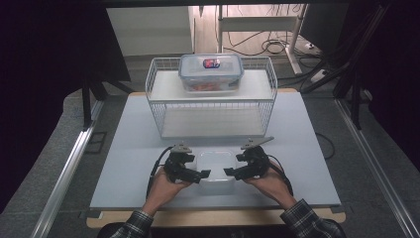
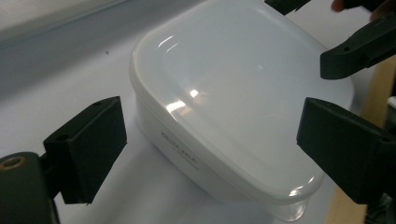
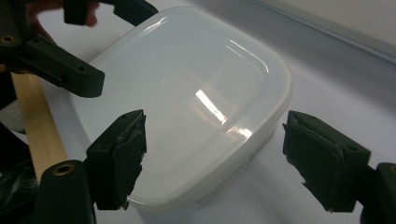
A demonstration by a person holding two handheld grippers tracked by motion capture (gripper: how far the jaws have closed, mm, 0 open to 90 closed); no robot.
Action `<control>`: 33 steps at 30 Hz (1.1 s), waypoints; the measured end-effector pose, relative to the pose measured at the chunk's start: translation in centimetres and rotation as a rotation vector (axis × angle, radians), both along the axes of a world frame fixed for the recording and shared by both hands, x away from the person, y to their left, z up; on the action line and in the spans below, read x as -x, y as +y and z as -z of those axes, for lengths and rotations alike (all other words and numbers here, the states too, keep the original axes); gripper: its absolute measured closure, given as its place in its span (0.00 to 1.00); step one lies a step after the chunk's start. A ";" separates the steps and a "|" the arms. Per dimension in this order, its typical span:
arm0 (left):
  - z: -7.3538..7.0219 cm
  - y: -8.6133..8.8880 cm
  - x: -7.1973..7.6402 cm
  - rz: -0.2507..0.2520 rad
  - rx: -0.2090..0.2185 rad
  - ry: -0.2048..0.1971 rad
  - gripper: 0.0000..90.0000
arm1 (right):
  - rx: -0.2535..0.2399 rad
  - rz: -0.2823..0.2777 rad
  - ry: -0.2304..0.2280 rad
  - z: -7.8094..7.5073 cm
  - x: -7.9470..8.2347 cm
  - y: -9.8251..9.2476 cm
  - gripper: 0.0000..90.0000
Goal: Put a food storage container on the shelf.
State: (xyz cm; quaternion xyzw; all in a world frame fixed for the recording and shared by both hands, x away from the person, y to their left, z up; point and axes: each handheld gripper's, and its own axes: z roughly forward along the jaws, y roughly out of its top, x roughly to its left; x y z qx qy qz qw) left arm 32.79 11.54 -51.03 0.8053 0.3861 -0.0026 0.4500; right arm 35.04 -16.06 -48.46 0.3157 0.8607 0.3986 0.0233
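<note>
While my two grippers, left gripper (image 1: 202, 174) and right gripper (image 1: 230, 172), flank one white lidded container (image 1: 216, 166), both stand with jaws apart, gripping nothing; one clear lidded box (image 1: 210, 72) sits on one wire rack (image 1: 163, 106).

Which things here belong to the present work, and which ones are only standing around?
In the work:
- white lidded container, on the table between both tools
- left tool, jaws open at its left side
- right tool, jaws open at its right side

Standing around:
- wire rack
- clear lidded box on top of the rack
- table
</note>
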 end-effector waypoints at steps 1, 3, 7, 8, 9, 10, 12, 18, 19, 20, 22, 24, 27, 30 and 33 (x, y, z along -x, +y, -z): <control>0.2 0.0 -0.1 0.015 0.024 0.027 0.11 | -0.009 -0.004 0.017 0.1 -0.1 -0.1 0.26; 0.2 -0.1 0.3 0.031 0.025 0.032 0.12 | -0.031 -0.016 0.070 0.2 0.0 -0.2 0.29; -0.2 0.0 1.1 0.018 0.008 0.028 0.24 | -0.028 -0.004 0.096 0.1 0.5 -0.4 0.34; -0.4 0.3 1.5 0.014 0.012 0.029 0.24 | -0.026 0.004 0.098 -0.1 0.7 -0.6 0.39; -0.5 0.6 1.8 0.007 0.017 0.028 0.30 | -0.028 0.012 0.102 -0.2 0.9 -0.8 0.45; -0.6 0.9 2.0 0.000 0.022 0.027 0.38 | -0.034 0.019 0.105 -0.4 1.0 -1.1 0.52; -0.9 1.4 2.6 -0.007 0.029 0.011 0.53 | -0.044 0.024 0.118 -0.7 1.3 -1.6 0.61; -1.2 2.2 3.4 -0.071 0.067 -0.015 0.75 | -0.091 0.063 0.108 -1.1 1.8 -2.2 0.79; -1.3 2.2 3.6 -0.084 0.063 -0.028 0.80 | -0.101 0.067 0.102 -1.2 1.9 -2.4 0.84; -1.2 2.2 3.6 -0.094 0.051 -0.038 0.86 | -0.105 0.069 0.092 -1.2 2.0 -2.5 0.88; -1.1 2.3 3.7 -0.103 0.066 -0.033 0.87 | -0.087 0.069 0.056 -1.3 2.2 -2.3 0.88; -1.0 2.4 3.6 -0.107 0.074 -0.030 0.87 | -0.087 0.072 0.051 -1.3 2.2 -2.2 0.88; -1.1 2.2 3.8 -0.117 0.077 -0.035 0.87 | -0.097 0.088 0.037 -1.0 2.2 -2.2 0.87; -1.1 2.2 3.8 -0.119 0.082 -0.032 0.87 | -0.094 0.096 0.022 -1.0 2.4 -2.2 0.86; -1.0 2.2 3.7 -0.126 0.102 -0.019 0.88 | -0.086 0.105 -0.002 -0.8 2.5 -1.9 0.82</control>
